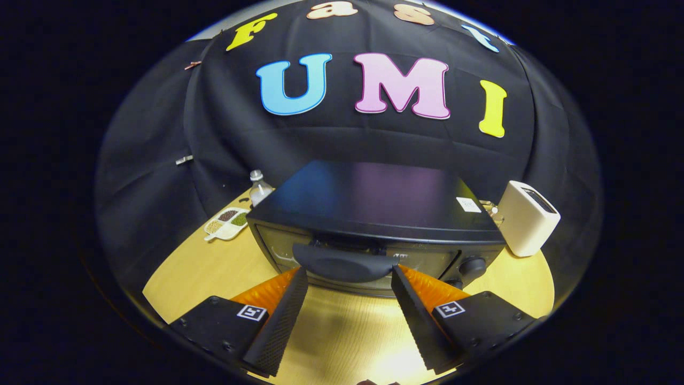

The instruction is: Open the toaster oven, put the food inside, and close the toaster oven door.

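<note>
- the gripper (350,272) is spread wide, its two fingers reaching forward over the tabletop (342,331) with a broad gap of bare wood between them.
- the toaster oven (374,224) sits on the tabletop straight ahead, a black box with a flat glossy top and a glass-fronted door that looks closed.
- the oven's door handle (344,262), a dark curved bar across the top of the door, lies between the two fingertips; the left fingertip (300,275) is at the handle's left end and the right fingertip (399,274) at its right end.
- whether either fingertip actually touches the handle cannot be told; the fingers do not press in on it, and the gripper has hold of nothing.
- a round black knob (472,266) is on the oven's front panel to the right of the door, just beyond the right finger.
- a white box-shaped appliance (529,224) stands tilted-looking on the tabletop just beside the oven's right side.
- a clear plastic bottle (259,190) stands behind the oven's left rear corner.
- a white divided dish (227,223) with brown, green and pale contents in its compartments lies on the tabletop left of the oven, near the bottle.
- the black cloth wall (160,187) hangs behind everything.
</note>
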Available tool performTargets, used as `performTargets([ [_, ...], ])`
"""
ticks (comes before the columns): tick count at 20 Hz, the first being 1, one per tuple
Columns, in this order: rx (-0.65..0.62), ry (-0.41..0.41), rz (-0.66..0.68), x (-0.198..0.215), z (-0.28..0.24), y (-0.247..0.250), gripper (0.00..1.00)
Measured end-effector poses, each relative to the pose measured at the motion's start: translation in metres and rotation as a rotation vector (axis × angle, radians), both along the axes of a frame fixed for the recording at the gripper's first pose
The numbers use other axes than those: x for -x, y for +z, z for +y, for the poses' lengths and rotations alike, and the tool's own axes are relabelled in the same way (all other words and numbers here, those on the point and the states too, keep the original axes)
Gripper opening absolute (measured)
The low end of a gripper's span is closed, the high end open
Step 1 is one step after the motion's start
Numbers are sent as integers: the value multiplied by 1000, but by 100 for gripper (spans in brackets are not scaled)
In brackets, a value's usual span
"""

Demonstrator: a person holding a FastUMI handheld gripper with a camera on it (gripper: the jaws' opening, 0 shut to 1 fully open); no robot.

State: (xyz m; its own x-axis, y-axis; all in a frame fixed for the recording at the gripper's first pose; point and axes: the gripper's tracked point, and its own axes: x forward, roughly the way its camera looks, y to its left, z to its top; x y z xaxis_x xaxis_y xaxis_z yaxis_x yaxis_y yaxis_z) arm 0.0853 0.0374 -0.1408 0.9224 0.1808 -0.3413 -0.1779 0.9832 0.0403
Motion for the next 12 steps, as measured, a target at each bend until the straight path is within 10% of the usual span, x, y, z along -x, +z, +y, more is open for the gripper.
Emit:
performTargets([
  [12,-71,-213,-321,59,-124,133,97],
])
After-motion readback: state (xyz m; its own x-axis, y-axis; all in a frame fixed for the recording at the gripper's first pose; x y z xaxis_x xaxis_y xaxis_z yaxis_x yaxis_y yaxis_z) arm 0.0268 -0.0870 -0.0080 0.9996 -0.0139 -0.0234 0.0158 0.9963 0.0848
